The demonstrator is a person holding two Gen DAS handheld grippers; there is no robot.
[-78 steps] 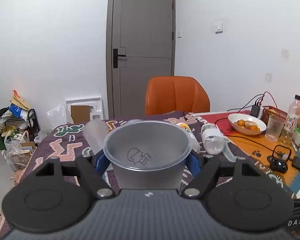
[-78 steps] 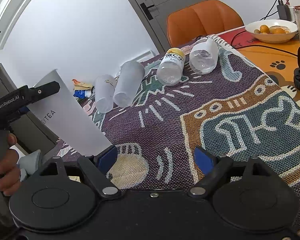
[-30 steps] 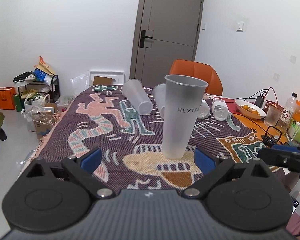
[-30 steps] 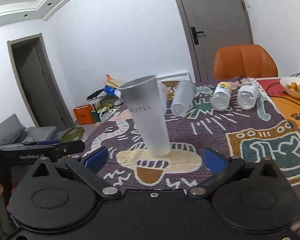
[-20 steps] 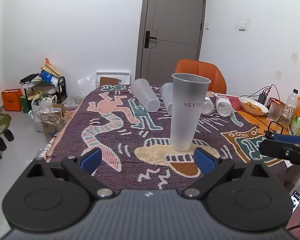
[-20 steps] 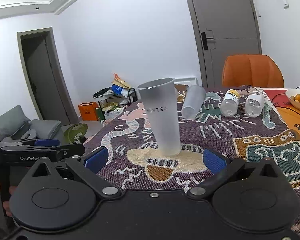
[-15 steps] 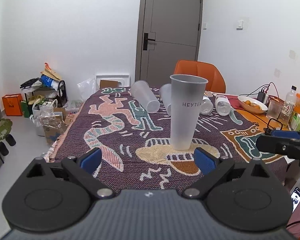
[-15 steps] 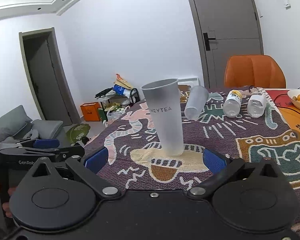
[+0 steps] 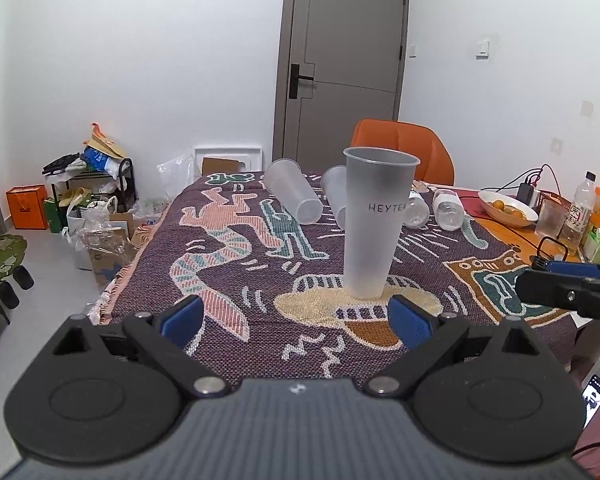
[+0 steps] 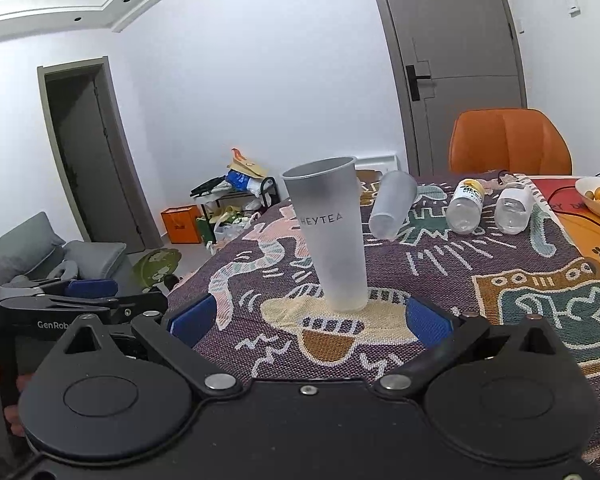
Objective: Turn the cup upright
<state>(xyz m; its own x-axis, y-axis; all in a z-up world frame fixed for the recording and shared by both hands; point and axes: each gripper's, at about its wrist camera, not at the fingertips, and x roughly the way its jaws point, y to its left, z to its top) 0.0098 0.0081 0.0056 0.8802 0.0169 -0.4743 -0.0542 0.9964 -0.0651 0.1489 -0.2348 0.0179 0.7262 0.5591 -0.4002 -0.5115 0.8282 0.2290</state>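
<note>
Cup: tall frosted translucent plastic cup printed HEYTEA, standing upright, mouth up, base on the pale yellow patch of the patterned woven cloth covering the bench; touched by neither tool.
Step in hand: judged as the end of the flip, cup set down and let go, both tools clear of it.
Left gripper: blue-padded fingers spread wide, nothing between them, low at the near edge of the bench, cup just beyond the gap.
Right gripper: blue-padded fingers likewise spread, empty, cup standing ahead of the opening; seen from the left wrist view as a dark bar with a blue pad at the right edge.
Next move: probably nothing more for this cup beyond a clean retreat without brushing its wall; tall and light, likely easy to tip.
Possible further targets: two similar frosted cups lying on their sides behind the standing one, one partly hidden by it; a side grasp and a turn would be called for if they count.
Farther out: two clear plastic bottles lying flat, white bowl of orange fruit, orange chair, grey door.
</note>
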